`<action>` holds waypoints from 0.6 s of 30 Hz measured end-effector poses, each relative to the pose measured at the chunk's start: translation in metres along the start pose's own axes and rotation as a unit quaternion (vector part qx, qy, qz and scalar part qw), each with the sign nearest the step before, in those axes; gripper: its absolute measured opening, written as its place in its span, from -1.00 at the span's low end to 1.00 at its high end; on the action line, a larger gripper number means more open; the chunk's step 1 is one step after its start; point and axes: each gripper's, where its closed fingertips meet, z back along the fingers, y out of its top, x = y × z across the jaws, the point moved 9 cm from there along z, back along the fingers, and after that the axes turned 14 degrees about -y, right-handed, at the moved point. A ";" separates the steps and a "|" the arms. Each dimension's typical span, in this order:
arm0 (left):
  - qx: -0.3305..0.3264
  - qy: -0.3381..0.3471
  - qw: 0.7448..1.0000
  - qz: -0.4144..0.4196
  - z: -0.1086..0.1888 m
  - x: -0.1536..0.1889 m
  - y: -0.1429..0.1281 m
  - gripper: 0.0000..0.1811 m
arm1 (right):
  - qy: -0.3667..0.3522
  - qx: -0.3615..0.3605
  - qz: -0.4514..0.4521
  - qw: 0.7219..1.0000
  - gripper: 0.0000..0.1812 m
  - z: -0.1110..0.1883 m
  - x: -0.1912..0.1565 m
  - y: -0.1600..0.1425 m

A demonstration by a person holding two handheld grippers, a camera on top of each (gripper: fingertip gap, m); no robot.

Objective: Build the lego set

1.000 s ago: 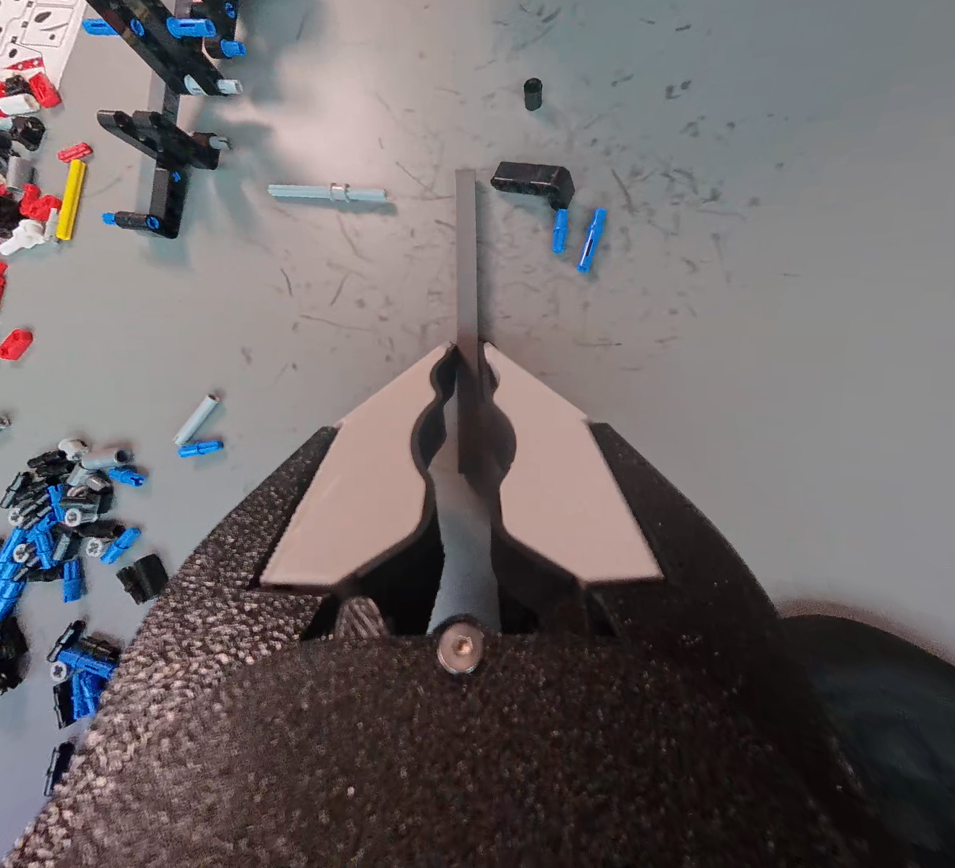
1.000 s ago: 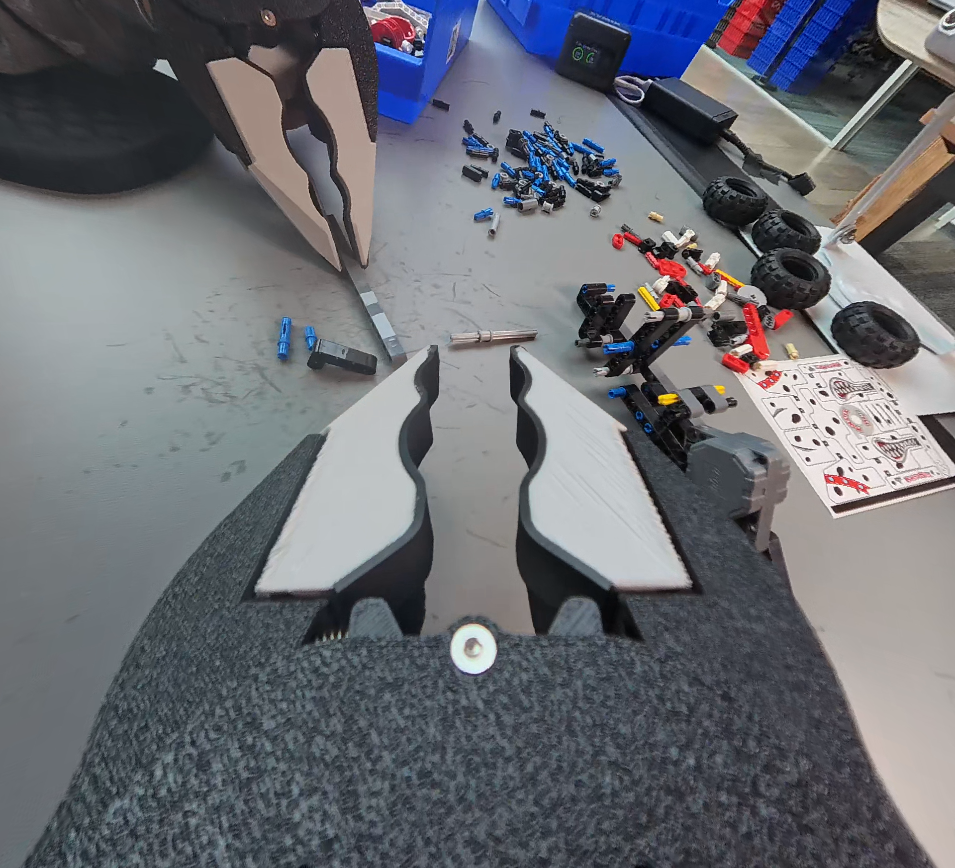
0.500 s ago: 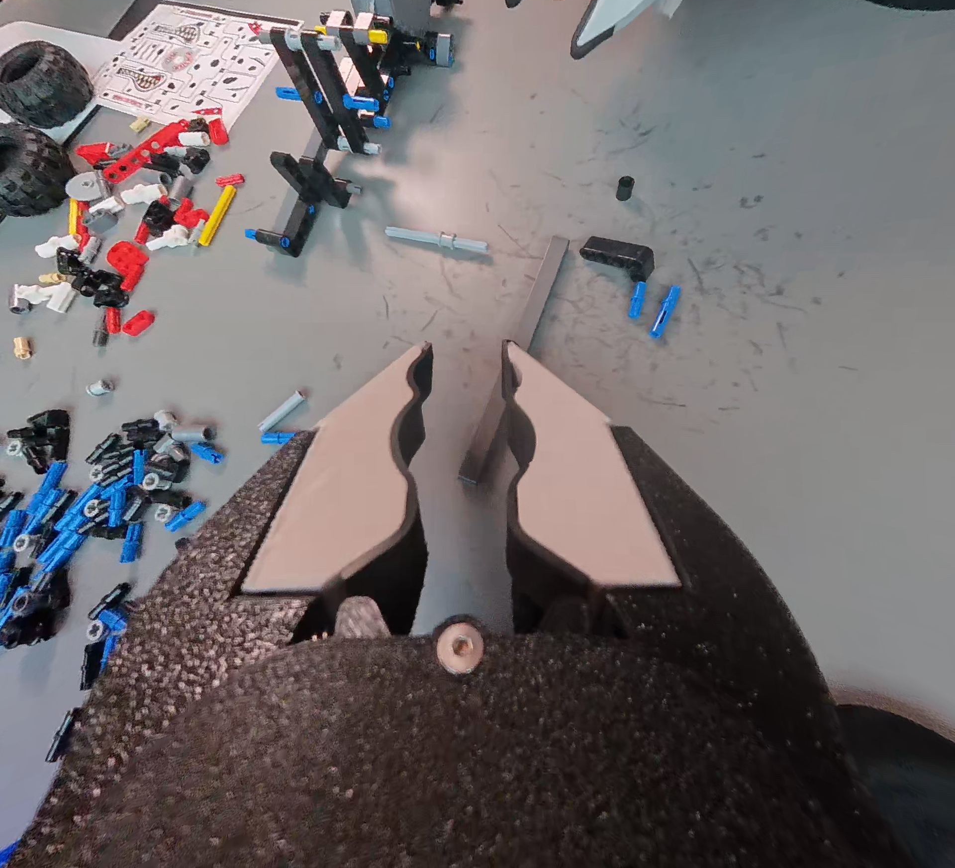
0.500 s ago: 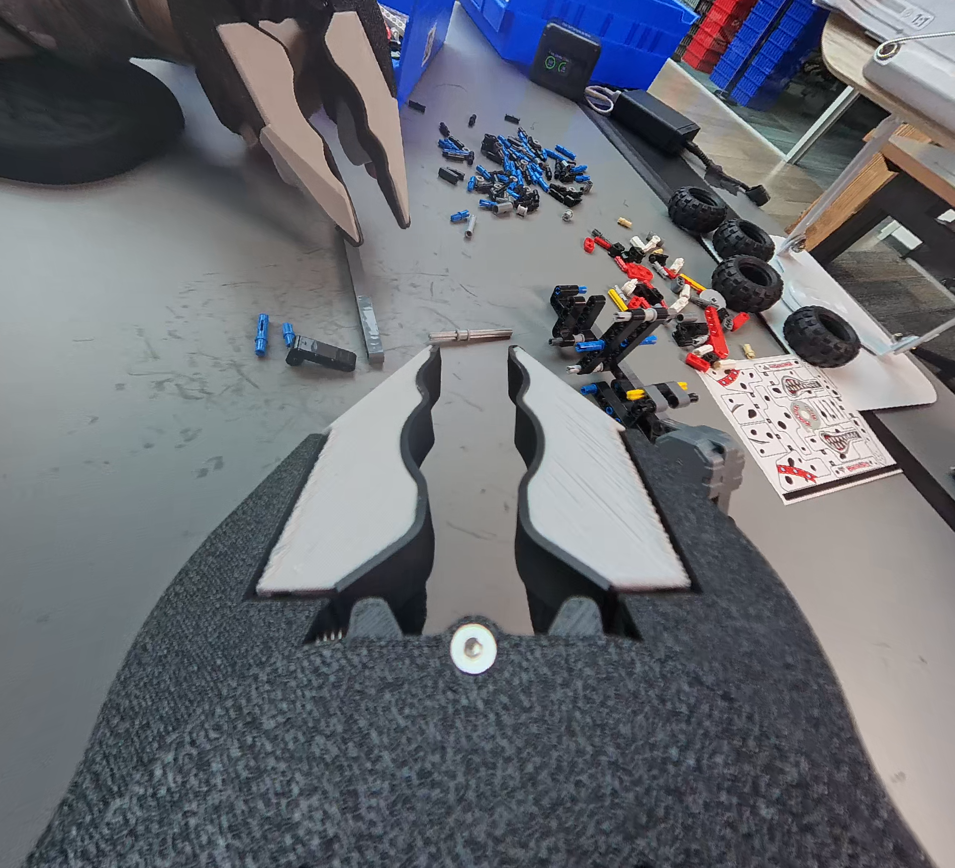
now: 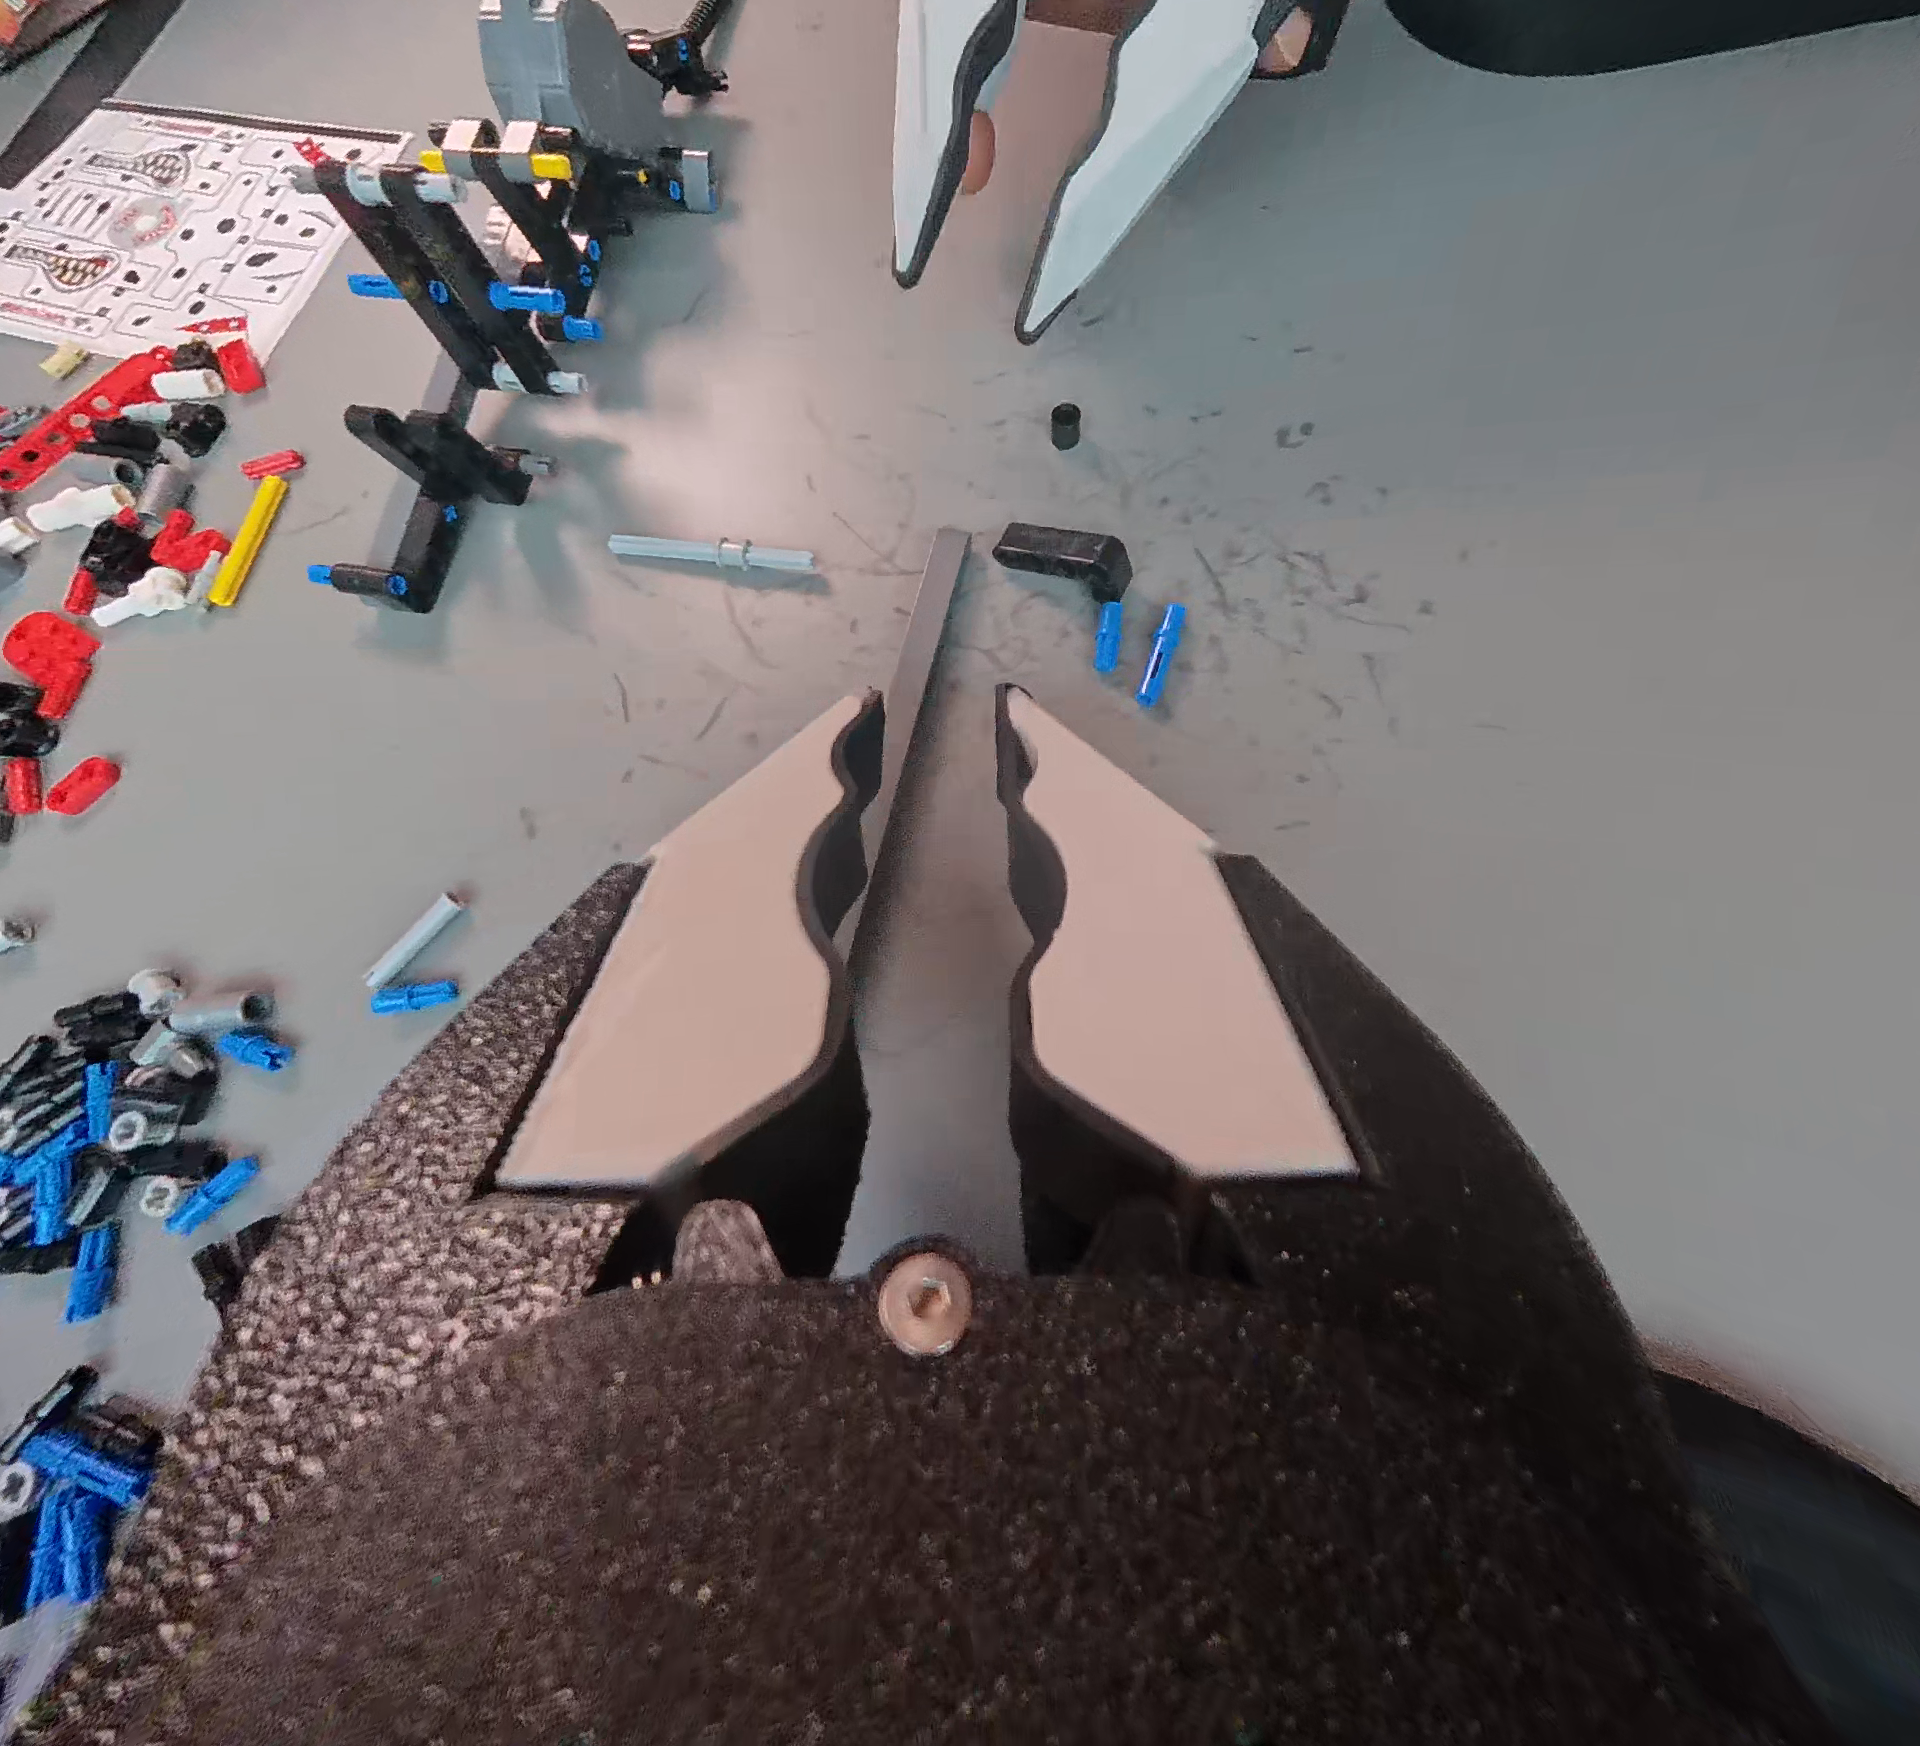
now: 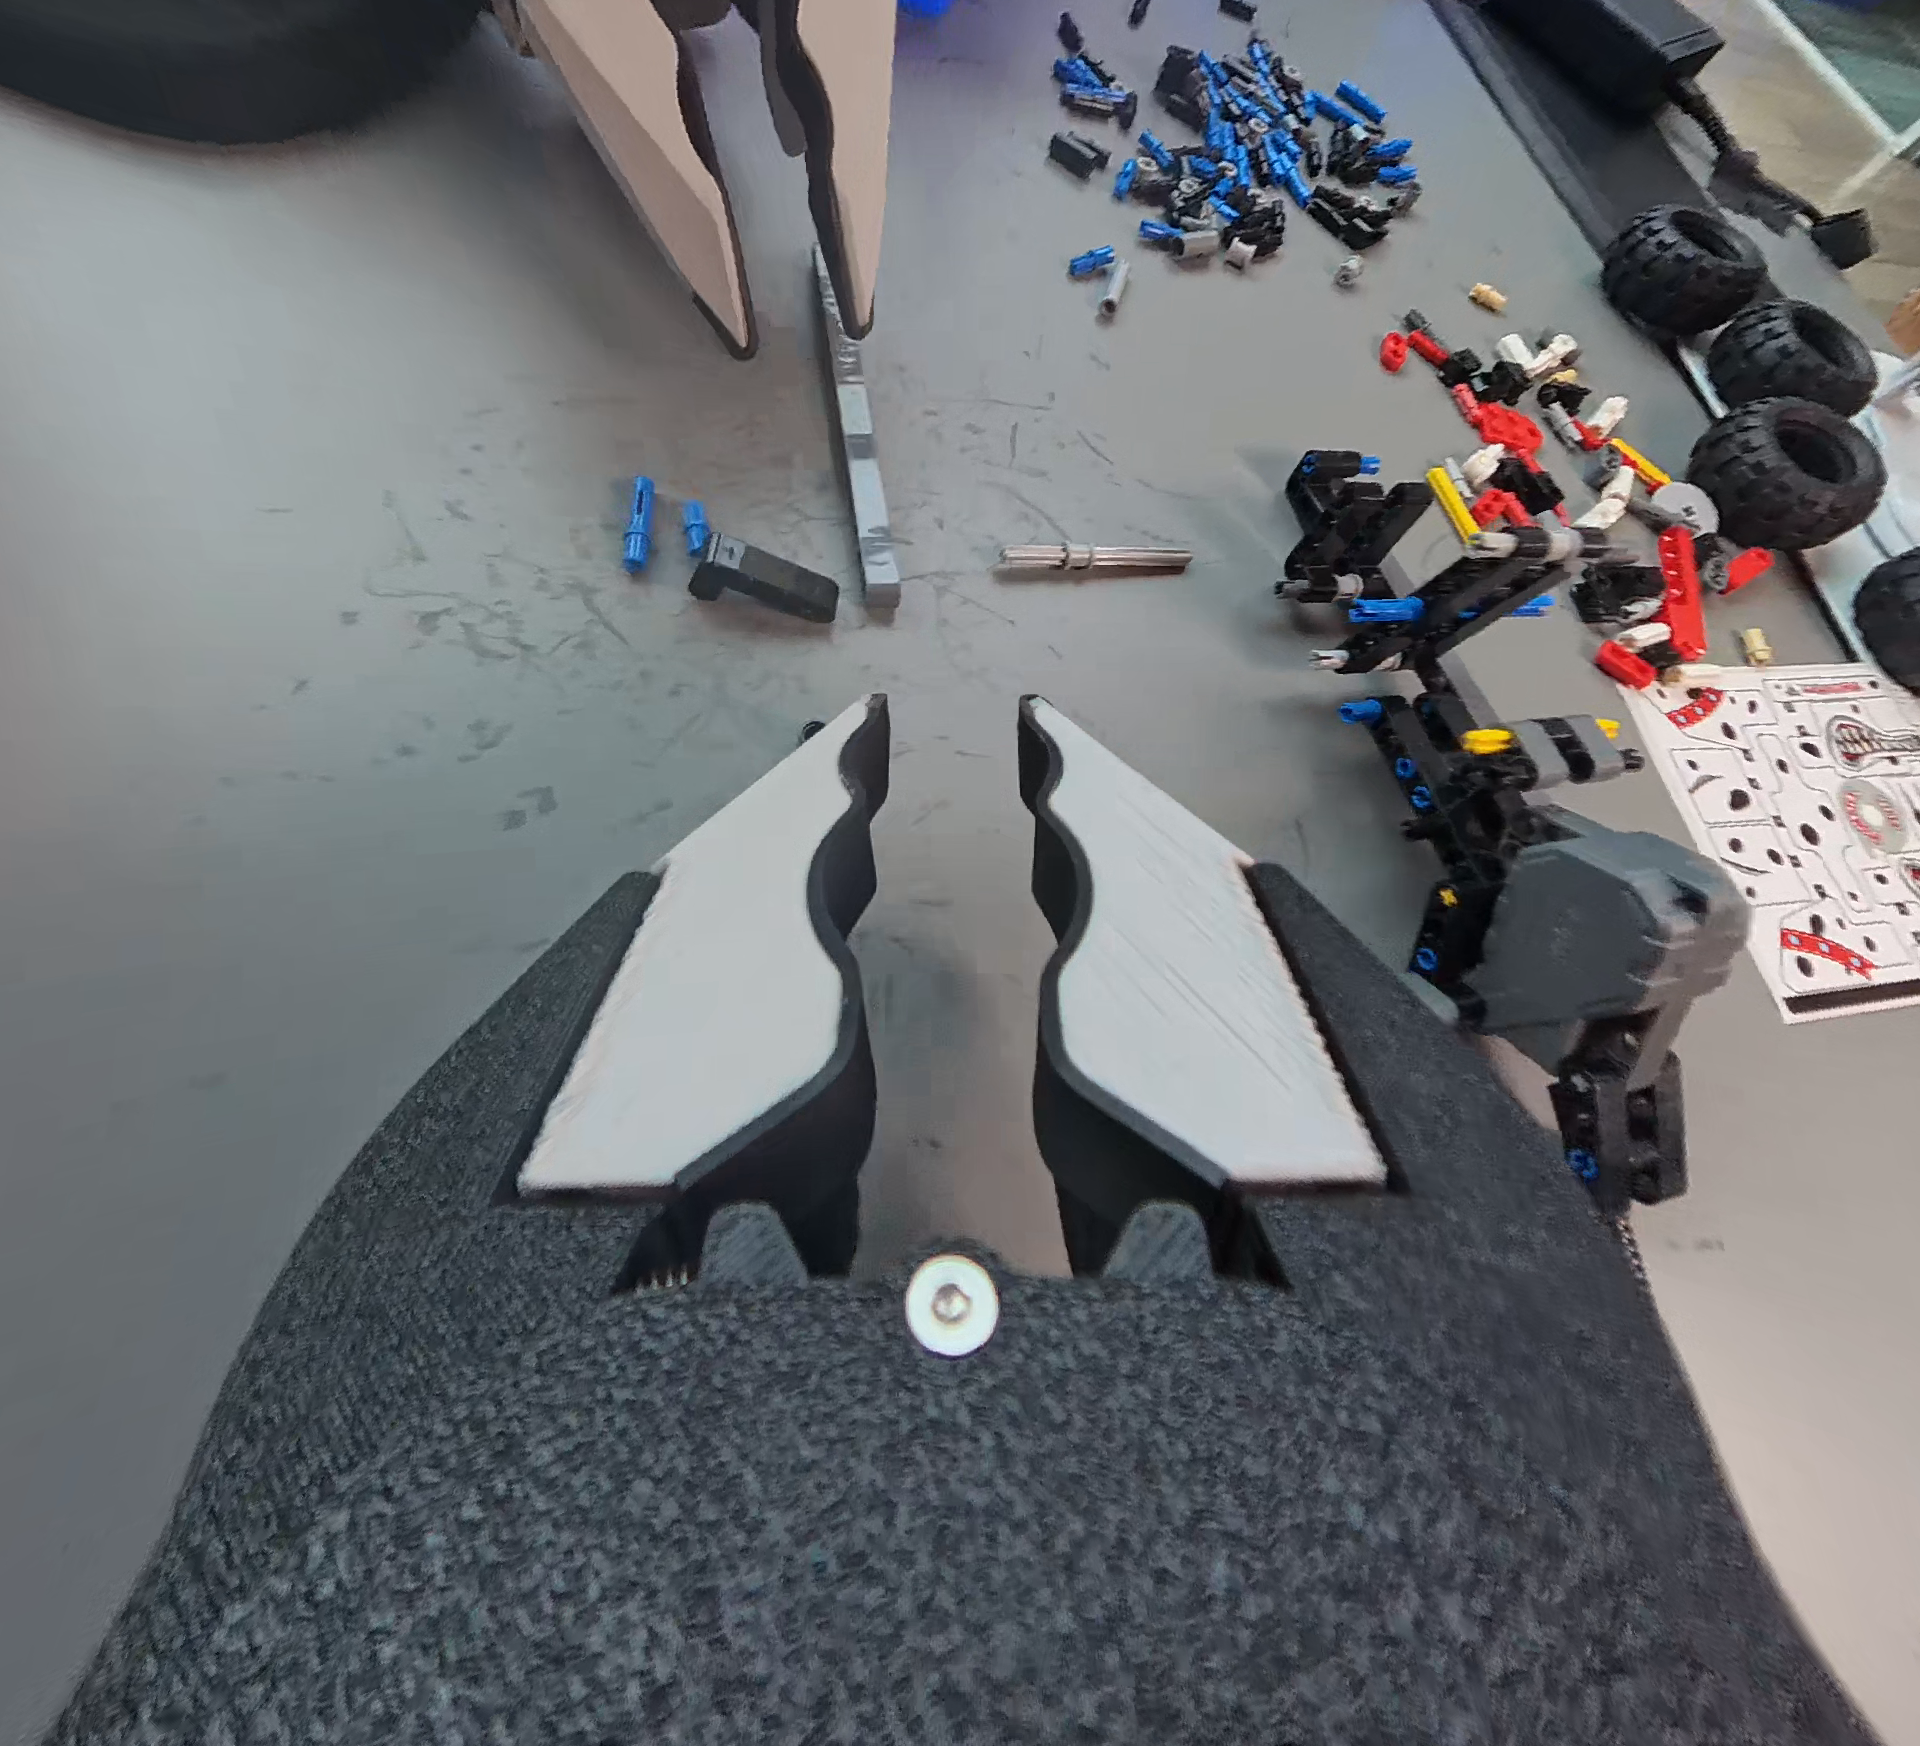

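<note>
Left wrist view: left gripper (image 5: 938, 704) with jaws apart, a long grey beam (image 5: 928, 621) lying on the table (image 5: 1558, 761) between them, beside a black bent piece (image 5: 1062, 550).

Right wrist view: right gripper (image 6: 953, 720) parted and empty; the half-built model (image 6: 1455, 740) sits near the table's right edge.

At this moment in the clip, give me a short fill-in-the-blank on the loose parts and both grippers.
1. The long grey beam lies flat on the ____.
2. Beside the black angled piece lie ____ loose blue pins.
3. The left gripper and the right gripper both have their jaws ____.
4. The light grey axle lies between the long grey beam and the half-built ____ frame.

Missing words: table; two; open; black
</note>
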 end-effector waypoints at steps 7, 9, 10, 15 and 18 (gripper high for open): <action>-0.022 -0.037 0.999 -0.021 -0.024 0.017 0.011 -0.76 | 0.030 0.003 0.080 0.996 -0.68 -0.014 -0.033 0.020; -0.021 -0.043 0.999 -0.018 -0.026 0.017 0.011 -0.76 | 0.023 -0.011 0.139 0.990 -0.63 -0.023 -0.041 0.021; -0.018 -0.045 0.999 -0.015 -0.025 0.017 0.011 -0.76 | 0.027 -0.013 0.157 0.987 -0.67 -0.026 -0.043 0.022; -0.007 -0.051 0.999 -0.012 -0.022 0.019 0.013 -0.74 | 0.074 -0.022 0.124 0.989 -0.82 -0.031 -0.041 0.025; -0.007 -0.030 0.999 -0.027 -0.021 0.019 0.014 -0.69 | 0.078 -0.023 0.074 0.994 -1.00 -0.026 -0.034 0.027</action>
